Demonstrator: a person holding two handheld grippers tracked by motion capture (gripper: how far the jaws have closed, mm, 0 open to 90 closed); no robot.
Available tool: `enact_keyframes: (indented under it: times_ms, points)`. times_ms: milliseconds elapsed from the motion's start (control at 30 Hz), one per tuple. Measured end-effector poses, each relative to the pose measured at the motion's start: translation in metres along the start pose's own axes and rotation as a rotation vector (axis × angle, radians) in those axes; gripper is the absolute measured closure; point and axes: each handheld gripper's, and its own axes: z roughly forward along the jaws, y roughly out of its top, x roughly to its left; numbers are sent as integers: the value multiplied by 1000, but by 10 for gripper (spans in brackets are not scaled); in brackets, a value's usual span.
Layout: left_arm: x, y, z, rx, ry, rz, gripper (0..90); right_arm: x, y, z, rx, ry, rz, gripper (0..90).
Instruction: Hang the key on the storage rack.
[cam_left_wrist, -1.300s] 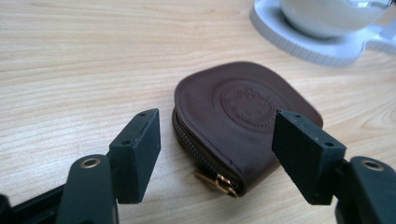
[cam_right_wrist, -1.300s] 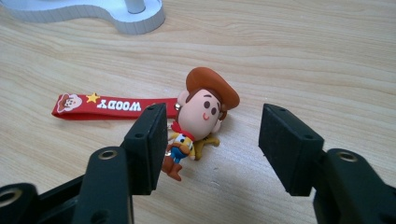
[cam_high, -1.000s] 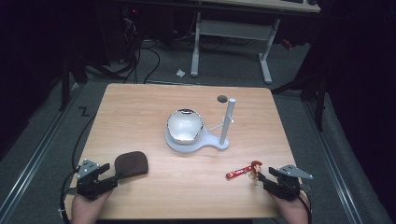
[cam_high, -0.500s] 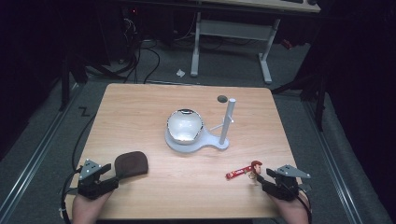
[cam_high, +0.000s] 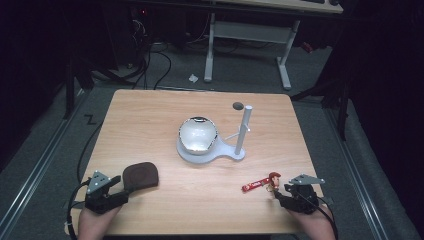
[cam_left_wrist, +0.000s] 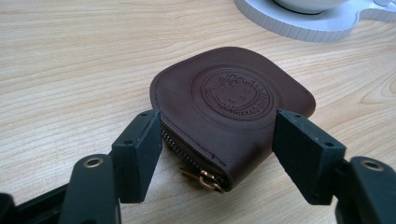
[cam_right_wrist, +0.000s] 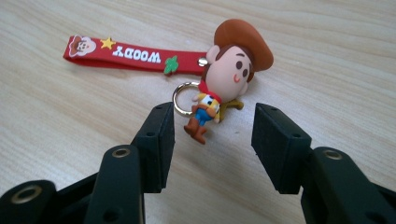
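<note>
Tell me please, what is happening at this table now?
A person holds a gripper in each hand at the near edge of the wooden table. The left gripper straddles a brown zip pouch without clamping it. The right gripper, jaws just closing somewhat, frames a cowboy keychain, not yet gripping. A shiny bowl sits mid-table on a white stand.

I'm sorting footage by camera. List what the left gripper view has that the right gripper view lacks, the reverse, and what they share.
Left gripper view: a brown zipped pouch with a stamped cat emblem, the left gripper with its jaws close on either side of it, contact unclear, and the white stand's base beyond. Right gripper view: a cowboy keychain on a red strap, its feet between the open jaws of the right gripper, which have just been closing without touching it. Shared: the wooden table and a pair of black jaws rising from below.
</note>
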Motion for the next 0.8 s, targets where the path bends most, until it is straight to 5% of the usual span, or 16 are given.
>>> enact_keyframes:
  times_ms: [433, 800]
  points:
    - [0, -1, 3, 9, -16, -7, 337, 4, 7, -3, 110, 14, -40, 486]
    - [-1, -1, 4, 16, -25, 0, 338, 10, 22, 1, 268, 38, -88, 473]
